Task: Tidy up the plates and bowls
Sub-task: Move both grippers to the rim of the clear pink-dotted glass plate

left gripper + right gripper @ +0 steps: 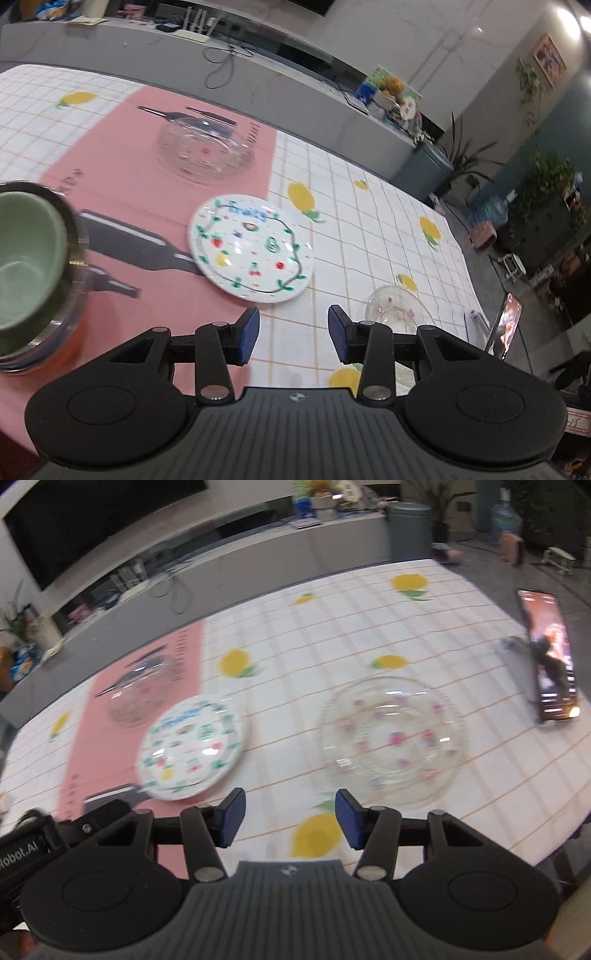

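A white plate with fruit drawings (251,253) lies on the table, ahead of my open, empty left gripper (293,332); it also shows in the right wrist view (192,747). A clear glass plate (207,149) lies farther back on the pink mat (138,694). A second clear glass plate with pink flowers (393,738) lies just ahead and right of my open, empty right gripper (290,819); its edge shows in the left wrist view (397,310). A green bowl (26,258) sits inside a steel bowl (74,258) at the left.
A phone (550,657) stands propped near the table's right edge (508,325). A pink mat with printed knives (122,192) covers part of the lemon-print tablecloth (332,627). A grey counter (258,70) with cables runs behind the table.
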A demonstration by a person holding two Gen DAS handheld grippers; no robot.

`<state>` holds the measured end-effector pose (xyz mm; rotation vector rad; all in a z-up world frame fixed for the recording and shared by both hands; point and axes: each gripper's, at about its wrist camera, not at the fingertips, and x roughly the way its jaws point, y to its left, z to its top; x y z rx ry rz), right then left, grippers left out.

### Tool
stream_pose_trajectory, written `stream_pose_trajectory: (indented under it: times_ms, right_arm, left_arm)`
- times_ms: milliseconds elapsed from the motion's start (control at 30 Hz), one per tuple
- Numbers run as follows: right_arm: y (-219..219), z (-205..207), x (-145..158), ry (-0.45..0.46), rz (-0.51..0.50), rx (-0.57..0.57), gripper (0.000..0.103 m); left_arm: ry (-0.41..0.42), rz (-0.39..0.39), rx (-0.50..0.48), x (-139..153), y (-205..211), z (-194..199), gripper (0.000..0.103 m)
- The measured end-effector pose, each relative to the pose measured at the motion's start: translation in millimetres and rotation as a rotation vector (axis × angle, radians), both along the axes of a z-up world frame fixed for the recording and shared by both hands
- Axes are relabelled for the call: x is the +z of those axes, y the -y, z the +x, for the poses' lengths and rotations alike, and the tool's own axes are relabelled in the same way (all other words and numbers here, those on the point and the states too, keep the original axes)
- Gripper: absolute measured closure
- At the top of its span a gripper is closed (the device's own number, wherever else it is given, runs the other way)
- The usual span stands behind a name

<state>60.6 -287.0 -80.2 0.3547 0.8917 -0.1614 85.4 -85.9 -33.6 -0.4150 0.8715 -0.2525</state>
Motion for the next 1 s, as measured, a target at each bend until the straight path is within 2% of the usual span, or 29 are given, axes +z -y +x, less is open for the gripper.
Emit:
stream_pose_trajectory:
  times_ms: [367, 400, 467, 700, 833, 1000]
  right_arm:
    - [64.3, 19.0, -23.8, -0.019, -0.096, -0.135, 0.048]
    - [69.5, 20.5, -25.2, -0.019, -0.098, -0.147, 0.047]
    - [80.9, 25.0, -30.0, -0.019, -0.099, -0.172, 0.036]
    - [109.0, 40.3, -54.3, -0.071, -0.046, -0.205, 0.037]
    - [114.4, 44.6, -62.7, -0.079, -0.022, -0.209, 0.04]
    - [114.4, 49.6, -65.3, -0.057, -0.02, -0.207, 0.042]
  left_arm:
    - [-0.044, -0.001, -0.073, -31.9, 57.2, 37.3, 0.055]
    - [-0.046, 0.0, -0.077, -34.8, 62.3, 41.1, 0.053]
    - [-0.05, -0.001, -0.082, -41.1, 72.1, 48.9, 0.049]
    - [-0.065, -0.005, -0.103, -62.9, 96.0, 70.4, 0.048]
    - [-0.082, -0.008, -0.104, -73.3, 102.0, 79.3, 0.049]
    - [-0.053, -0.007, -0.131, -74.8, 110.7, 85.2, 0.051]
